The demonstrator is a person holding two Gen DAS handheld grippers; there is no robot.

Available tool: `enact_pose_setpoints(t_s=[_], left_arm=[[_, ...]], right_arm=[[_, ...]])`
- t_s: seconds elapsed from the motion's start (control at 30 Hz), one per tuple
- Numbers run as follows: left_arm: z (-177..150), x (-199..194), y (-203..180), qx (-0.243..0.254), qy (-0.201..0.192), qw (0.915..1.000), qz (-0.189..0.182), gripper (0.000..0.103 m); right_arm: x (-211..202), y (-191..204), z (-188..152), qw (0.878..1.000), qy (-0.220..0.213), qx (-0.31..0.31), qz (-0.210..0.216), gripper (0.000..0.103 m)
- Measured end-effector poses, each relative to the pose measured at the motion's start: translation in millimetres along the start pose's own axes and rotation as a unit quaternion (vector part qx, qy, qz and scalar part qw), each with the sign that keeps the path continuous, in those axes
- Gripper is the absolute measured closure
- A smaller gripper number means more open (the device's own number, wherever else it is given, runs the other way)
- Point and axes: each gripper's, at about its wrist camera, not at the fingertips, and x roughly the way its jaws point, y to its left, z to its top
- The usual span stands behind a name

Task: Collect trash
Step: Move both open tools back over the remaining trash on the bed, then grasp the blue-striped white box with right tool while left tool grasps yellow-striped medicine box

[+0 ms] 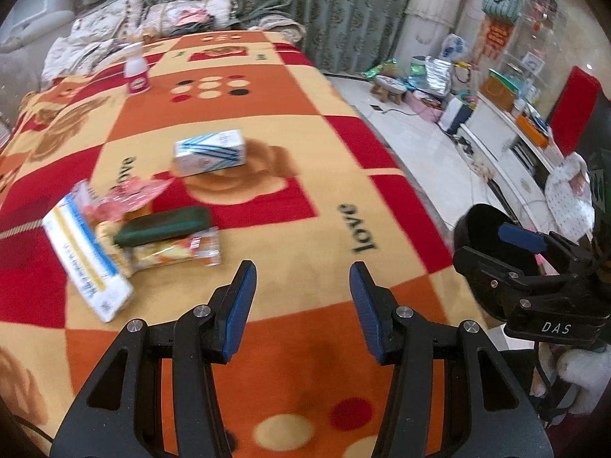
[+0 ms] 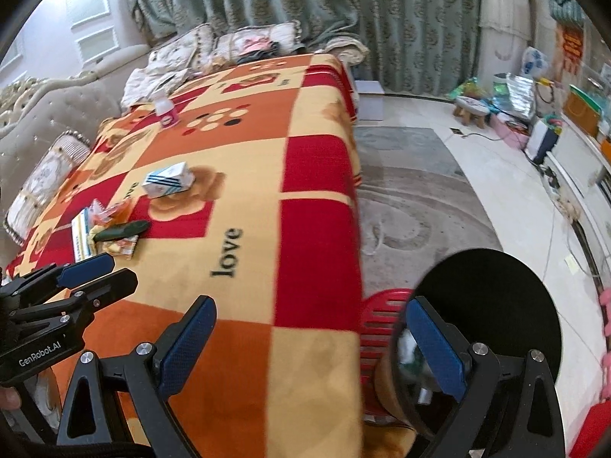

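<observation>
Trash lies on the left part of a checked orange, red and cream blanket (image 1: 305, 145): a blue-and-white carton (image 1: 209, 152), a white box with yellow and blue stripes (image 1: 86, 255), a dark green case (image 1: 164, 225), a pink wrapper (image 1: 130, 194) and a snack packet (image 1: 175, 253). Farther back stands a white bottle with a pink label (image 1: 136, 70). My left gripper (image 1: 303, 267) hovers open above the blanket, right of the pile, holding nothing. My right gripper (image 2: 311, 301) is wide open over the blanket's edge, its right finger in front of a round black bin (image 2: 488, 305).
A red slatted object (image 2: 382, 316) sits beside the bin on a grey patterned rug (image 2: 412, 198). Cushions (image 2: 263, 44) and a padded sofa back (image 2: 57, 114) border the blanket. A small stool (image 2: 471, 108), bags and a white low cabinet (image 1: 496, 129) line the far wall.
</observation>
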Motion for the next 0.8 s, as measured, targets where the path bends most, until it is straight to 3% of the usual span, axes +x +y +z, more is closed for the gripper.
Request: enact_pose_setpoints(t_s=[0.27,0.47,0.63,0.8], left_arm=[[-6.2,-16.3,66.0,-0.056,-0.004,0.9977,0.039,0.054],[-4.6,-24.9,134.3,-0.129,-0.011,0.9886,0.078,0.054],[-1.8,-24.7,168.0,-0.174,-0.012,0.9813,0.081,0.054],[7.7,-10.8,182.5,-0.2,-0.008,0.9768,0.077,0.054]], right_arm=[[25.4,51.5,8.3,0.998,0.015,-0.043,0.046,0.004],[42.1,84.4,18.6,0.995,0.019,-0.066,0.076,0.004],[60.6,115.8,31.8,0.99,0.023,-0.081,0.114,0.009],[80.1,144.0,43.3,0.986,0.031,-0.103,0.124,0.012]])
